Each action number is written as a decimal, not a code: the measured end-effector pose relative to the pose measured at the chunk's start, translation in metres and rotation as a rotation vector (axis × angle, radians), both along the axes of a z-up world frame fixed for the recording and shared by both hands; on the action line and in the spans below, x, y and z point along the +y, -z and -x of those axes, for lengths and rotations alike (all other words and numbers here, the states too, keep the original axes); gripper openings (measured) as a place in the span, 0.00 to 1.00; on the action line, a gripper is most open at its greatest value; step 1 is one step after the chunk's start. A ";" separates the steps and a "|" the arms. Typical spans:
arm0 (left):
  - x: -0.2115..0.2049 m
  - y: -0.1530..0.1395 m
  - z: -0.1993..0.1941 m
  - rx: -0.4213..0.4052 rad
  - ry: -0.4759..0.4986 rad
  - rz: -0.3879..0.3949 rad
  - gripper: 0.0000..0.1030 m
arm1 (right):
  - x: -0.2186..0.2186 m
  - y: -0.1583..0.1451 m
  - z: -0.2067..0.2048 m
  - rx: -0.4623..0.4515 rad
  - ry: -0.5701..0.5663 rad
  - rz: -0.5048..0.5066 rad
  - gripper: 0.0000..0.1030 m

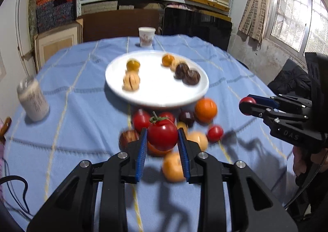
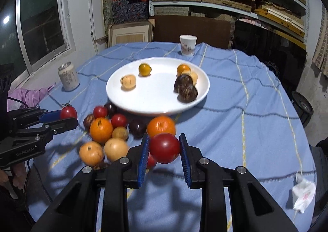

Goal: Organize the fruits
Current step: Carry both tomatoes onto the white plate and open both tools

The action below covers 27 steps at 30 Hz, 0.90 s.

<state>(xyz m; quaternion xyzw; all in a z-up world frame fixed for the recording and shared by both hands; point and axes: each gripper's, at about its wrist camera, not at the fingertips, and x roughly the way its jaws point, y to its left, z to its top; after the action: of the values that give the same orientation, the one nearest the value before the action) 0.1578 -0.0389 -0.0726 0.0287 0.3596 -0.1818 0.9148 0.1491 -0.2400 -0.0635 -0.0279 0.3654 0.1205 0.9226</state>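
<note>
Left gripper (image 1: 163, 139): fingers clenched on a stemmed red tomato (image 1: 162, 134), green stem tilted toward 11 o'clock, lifted above the loose fruit pile (image 1: 184, 125).
Right gripper (image 2: 164, 148): fingers clenched on a round red tomato (image 2: 164, 147); no stem or long axis can be told.
White plate (image 2: 151, 101): at 12 o'clock of the pile on the blue tabletop (image 2: 235, 109); holds two dark fruits at its 3 o'clock side, pale and orange ones elsewhere.
Paper cup (image 1: 146, 36): upright beyond the plate.
Can (image 2: 68, 76): upright at the plate's 9 o'clock.
</note>
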 end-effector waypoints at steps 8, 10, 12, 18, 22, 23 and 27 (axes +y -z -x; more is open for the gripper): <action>-0.023 -0.013 -0.078 0.041 0.011 -0.031 0.28 | 0.014 -0.022 -0.068 -0.045 -0.042 0.014 0.29; -0.031 -0.004 -0.097 0.066 0.007 -0.052 0.28 | 0.017 -0.019 -0.084 -0.042 -0.049 0.026 0.29; -0.036 0.006 -0.113 0.099 0.004 -0.067 0.28 | 0.021 -0.011 -0.100 -0.030 -0.065 0.033 0.29; -0.035 0.022 -0.133 0.145 -0.015 -0.074 0.48 | 0.024 0.005 -0.124 -0.009 -0.071 0.010 0.36; -0.026 0.003 -0.121 0.051 -0.047 -0.064 0.76 | 0.022 0.002 -0.118 -0.026 -0.059 0.011 0.36; -0.023 -0.002 -0.117 0.044 -0.047 -0.052 0.76 | 0.020 0.000 -0.116 -0.025 -0.049 0.012 0.36; -0.013 -0.012 -0.092 0.022 -0.036 -0.054 0.76 | 0.011 -0.006 -0.092 -0.020 -0.034 0.006 0.37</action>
<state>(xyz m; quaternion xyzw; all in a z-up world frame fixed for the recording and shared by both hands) 0.2496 -0.0518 -0.0602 0.0450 0.3750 -0.1561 0.9127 0.2408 -0.2288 -0.0570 -0.0380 0.3559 0.1349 0.9239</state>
